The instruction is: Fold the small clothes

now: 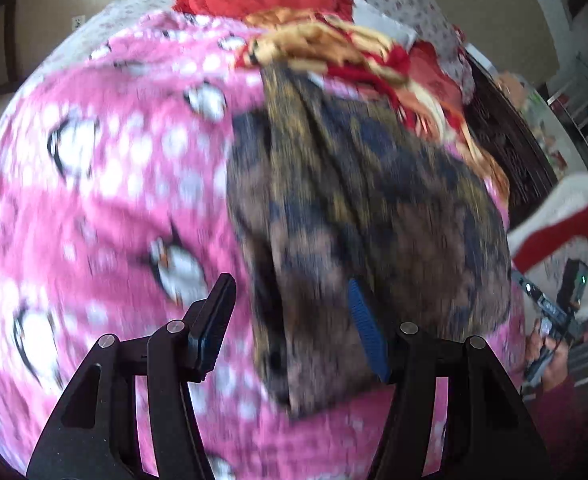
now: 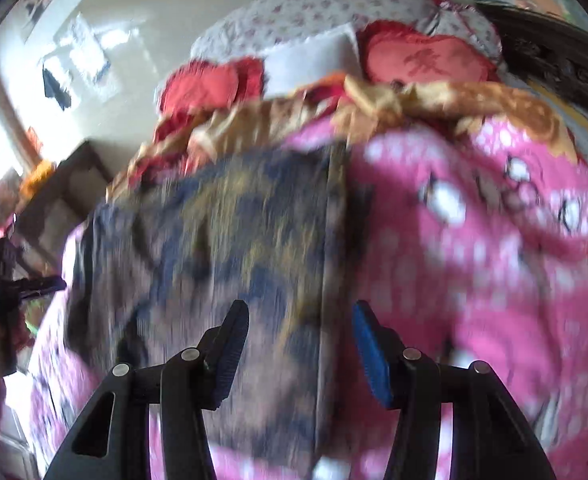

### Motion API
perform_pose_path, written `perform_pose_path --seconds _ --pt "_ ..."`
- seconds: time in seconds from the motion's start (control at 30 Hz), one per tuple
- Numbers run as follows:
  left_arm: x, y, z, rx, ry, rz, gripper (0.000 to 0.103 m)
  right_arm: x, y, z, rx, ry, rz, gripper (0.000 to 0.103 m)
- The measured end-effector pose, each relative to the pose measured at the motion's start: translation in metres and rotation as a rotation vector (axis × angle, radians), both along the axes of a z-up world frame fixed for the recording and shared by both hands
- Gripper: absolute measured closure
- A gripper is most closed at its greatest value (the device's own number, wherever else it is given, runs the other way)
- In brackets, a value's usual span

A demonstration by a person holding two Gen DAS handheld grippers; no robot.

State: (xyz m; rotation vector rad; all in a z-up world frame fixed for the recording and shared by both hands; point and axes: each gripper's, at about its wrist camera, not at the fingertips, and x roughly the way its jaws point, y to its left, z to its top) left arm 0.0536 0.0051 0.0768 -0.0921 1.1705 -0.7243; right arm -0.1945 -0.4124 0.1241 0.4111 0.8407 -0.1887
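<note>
Both views were blurred. The garment (image 1: pixel 358 216), a dark blue-and-brown patterned piece, lay flat on the pink blanket (image 1: pixel 106 184) covering the bed, directly ahead of both sets of jaws. The left gripper (image 1: pixel 294 320) stood with jaws parted and nothing between them; its inner blue pad overlapped the garment's near edge in view, but contact could not be confirmed. The right gripper (image 2: pixel 300 344) likewise had its jaws apart and empty, poised over the garment's near portion beside a lengthwise fold line. Risks, in my judgement: closing at this speed could pinch the blanket together with the garment, dragging both. Uneven grips at the two corners could skew the fold. The heaped bedding (image 1: pixel 334 52) beyond the jaws could obstruct a forward fold.
</note>
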Motion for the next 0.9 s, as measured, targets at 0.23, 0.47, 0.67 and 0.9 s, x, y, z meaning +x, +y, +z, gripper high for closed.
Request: perform_pose_path --seconds 0.23,0.47,0.67,0.9 --pt "-0.041 -0.010 -0.024 0.024 -0.004 -0.073 0.045 -0.026 0.015 -0.019 0.032 0.013 -0.063 0.051" --pt "-0.039 -0.020 -0.028 0.060 -0.028 -0.068 0.091 -0.022 0.018 -0.032 0.109 0.034 -0.064 0.088" --pt "-0.053 0.003 0.005 0.051 -0.112 -0.120 0.100 -0.029 0.031 0.000 0.034 0.003 -0.041 0.099" --pt "-0.061 0.028 -0.026 0.131 -0.076 -0.079 0.103 -0.045 0.027 -0.015 0.045 0.063 -0.067 0.099"
